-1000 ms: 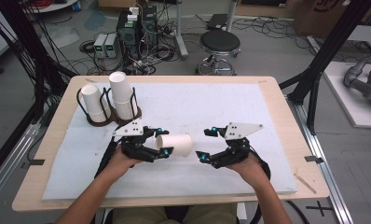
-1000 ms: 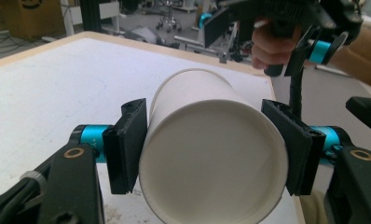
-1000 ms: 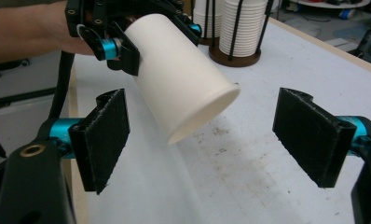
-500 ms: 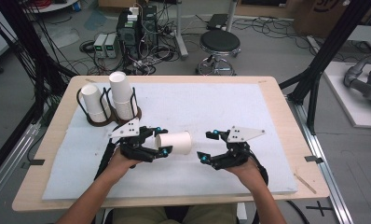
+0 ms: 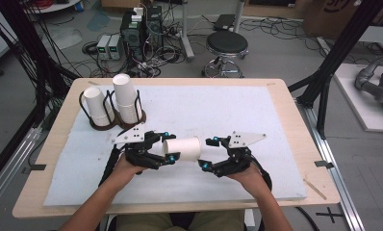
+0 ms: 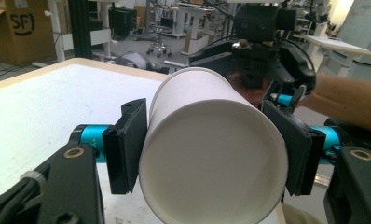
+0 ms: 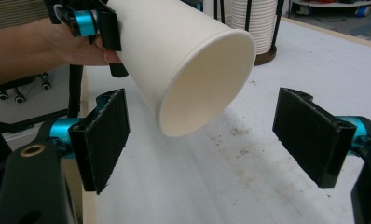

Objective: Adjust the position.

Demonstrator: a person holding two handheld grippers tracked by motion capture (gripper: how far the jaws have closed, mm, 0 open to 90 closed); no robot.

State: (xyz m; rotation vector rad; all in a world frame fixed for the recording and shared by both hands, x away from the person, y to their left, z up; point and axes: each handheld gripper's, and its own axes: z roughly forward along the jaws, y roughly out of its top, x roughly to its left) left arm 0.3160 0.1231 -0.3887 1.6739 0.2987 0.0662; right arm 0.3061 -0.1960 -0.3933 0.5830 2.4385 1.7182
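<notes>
A white paper cup [image 5: 182, 149] lies on its side in the air, just above the white mat [image 5: 237, 108] near the table's front. My left gripper [image 5: 169, 146] is shut on its base end; in the left gripper view the jaws press both sides of the cup [image 6: 207, 116]. The cup's open mouth [image 7: 207, 84] points at my right gripper [image 7: 209, 140]. That right gripper [image 5: 208, 154] stands open just right of the cup, with its pads [image 7: 104, 135] wide apart and touching nothing.
A dark wire rack [image 5: 105, 126] at the mat's back left holds two stacks of white cups [image 5: 124, 98]. The wooden table edge [image 5: 180, 207] runs along the front. A stool [image 5: 226, 45] and cables lie on the floor behind.
My right gripper has dropped slightly and edged left toward the cup's mouth. The left gripper and the cup have hardly moved.
</notes>
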